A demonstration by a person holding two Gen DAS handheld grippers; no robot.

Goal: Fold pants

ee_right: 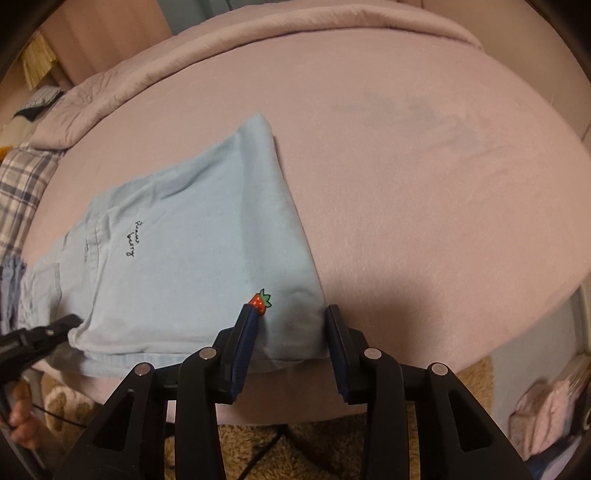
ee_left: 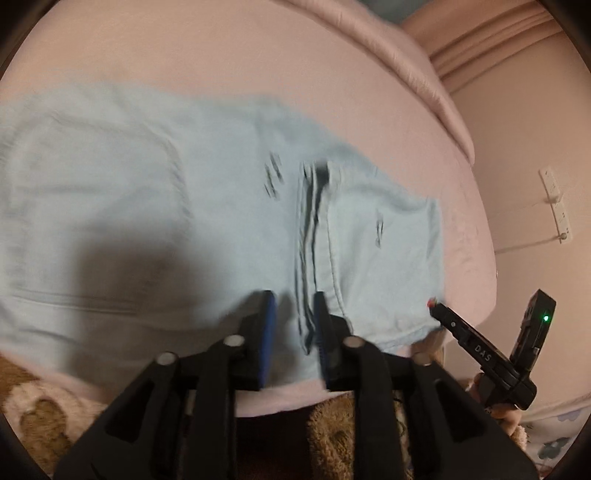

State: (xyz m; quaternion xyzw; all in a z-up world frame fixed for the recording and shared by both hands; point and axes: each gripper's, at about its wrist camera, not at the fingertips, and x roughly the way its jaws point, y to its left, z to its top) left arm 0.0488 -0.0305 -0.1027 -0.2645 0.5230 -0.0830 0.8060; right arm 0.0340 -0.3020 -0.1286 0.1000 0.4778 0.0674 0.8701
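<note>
The pale blue pants (ee_right: 192, 236) lie folded flat on the pink bed sheet (ee_right: 424, 192), close to the sheet's near edge, with a layered fold edge running toward the camera in the left wrist view. Dark script lettering (ee_right: 135, 238) sits on the upper layer, and a small red strawberry patch (ee_right: 260, 301) marks the corner nearest the right gripper (ee_right: 291, 325). That gripper's 2 jaws stand apart, straddling the near right corner of the pants; the cloth lies between them but the pads do not press on it. The left gripper (ee_left: 293, 321) hovers over the near edge, its jaws parted a little with the fold seam showing in the gap, nothing clamped; that view is blurred. A rumpled pink quilt (ee_right: 258, 33) borders the far side of the bed, a plaid cloth (ee_right: 22, 184) lies at the left, and a brown fluffy rug (ee_right: 295, 450) covers the floor below
</note>
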